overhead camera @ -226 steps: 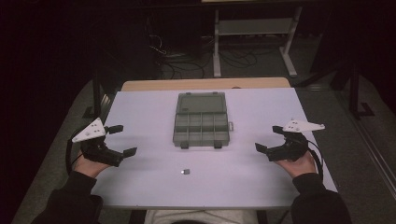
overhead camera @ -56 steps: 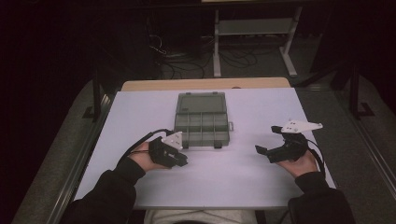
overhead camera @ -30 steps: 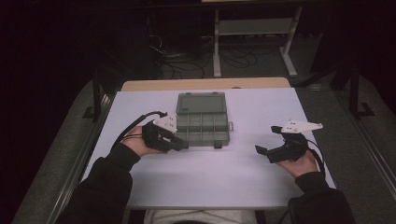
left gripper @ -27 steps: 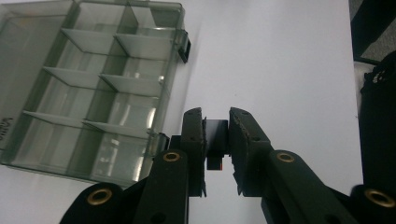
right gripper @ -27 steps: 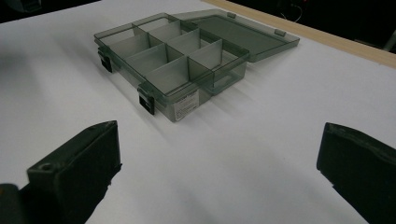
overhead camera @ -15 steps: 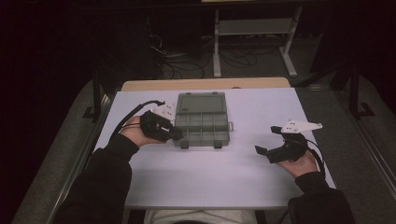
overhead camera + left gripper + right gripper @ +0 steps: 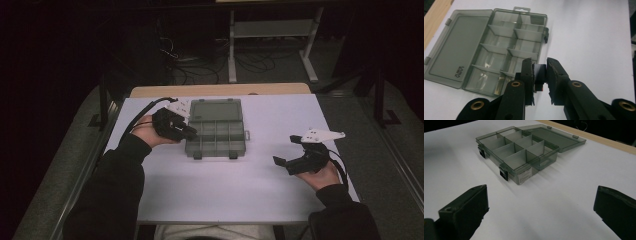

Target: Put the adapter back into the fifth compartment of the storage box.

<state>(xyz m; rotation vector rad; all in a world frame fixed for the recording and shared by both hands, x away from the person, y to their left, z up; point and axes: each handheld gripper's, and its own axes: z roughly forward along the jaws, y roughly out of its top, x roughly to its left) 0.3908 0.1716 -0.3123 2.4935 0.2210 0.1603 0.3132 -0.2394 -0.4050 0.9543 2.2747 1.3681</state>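
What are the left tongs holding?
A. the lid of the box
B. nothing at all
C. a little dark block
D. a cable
C: in the left gripper view the left tongs are pinched shut on a little dark block, held just beside the open divided box, whose lid lies flat and untouched.

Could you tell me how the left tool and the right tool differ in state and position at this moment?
The left tool is shut on a small black part; the right tool is open and holds nothing. The left tool hovers at the open organizer box, while the right tool rests apart from it near the table's right edge. Both have black jaws.
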